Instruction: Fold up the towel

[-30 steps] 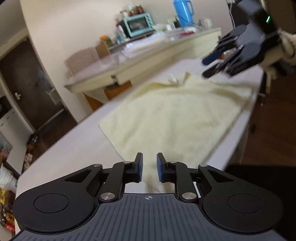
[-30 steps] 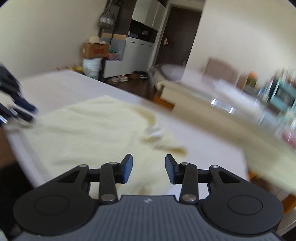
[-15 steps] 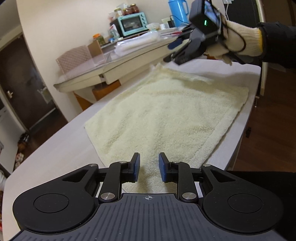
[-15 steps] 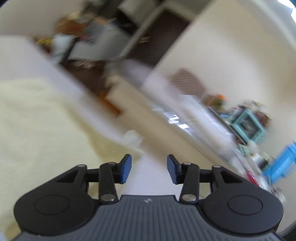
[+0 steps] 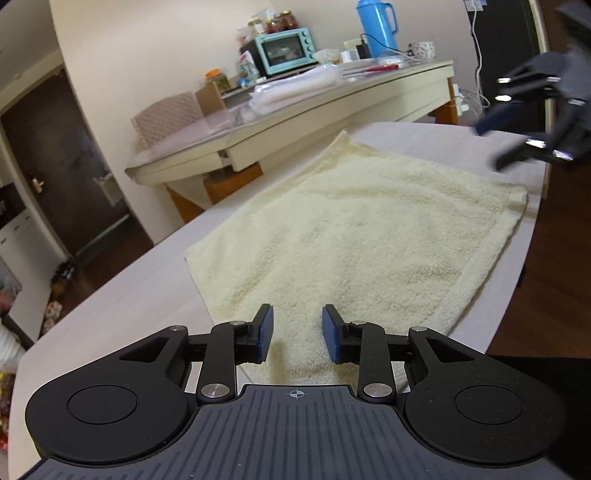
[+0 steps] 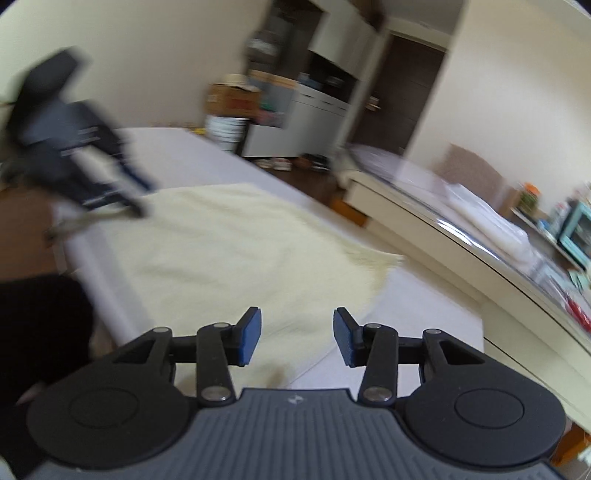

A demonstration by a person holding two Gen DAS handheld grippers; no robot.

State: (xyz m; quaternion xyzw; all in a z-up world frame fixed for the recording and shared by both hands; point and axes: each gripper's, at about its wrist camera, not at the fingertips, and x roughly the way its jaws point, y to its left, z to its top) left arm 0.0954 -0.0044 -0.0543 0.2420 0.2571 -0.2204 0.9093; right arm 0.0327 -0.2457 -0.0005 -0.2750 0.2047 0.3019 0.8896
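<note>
A pale yellow towel (image 5: 351, 236) lies spread flat on the white table (image 5: 122, 295); it also shows in the right wrist view (image 6: 221, 251). My left gripper (image 5: 297, 334) is open and empty, just above the towel's near short edge. My right gripper (image 6: 297, 336) is open and empty, above the opposite end of the towel near its corner. In the left wrist view the right gripper (image 5: 517, 136) hangs blurred above the far right corner. In the right wrist view the left gripper (image 6: 110, 184) appears blurred at the towel's far end.
A long cream side table (image 5: 295, 122) stands beyond the white table, carrying a teal toaster oven (image 5: 284, 50), a blue thermos (image 5: 375, 26) and folded plastic. A dark door (image 5: 55, 177) and floor clutter lie to the left. The table's right edge (image 5: 517, 266) runs beside the towel.
The right gripper has swung from the towel's far back corner down to its right end. The towel now lies flat with that corner smoothed out. The left gripper's jaws have opened wider.
</note>
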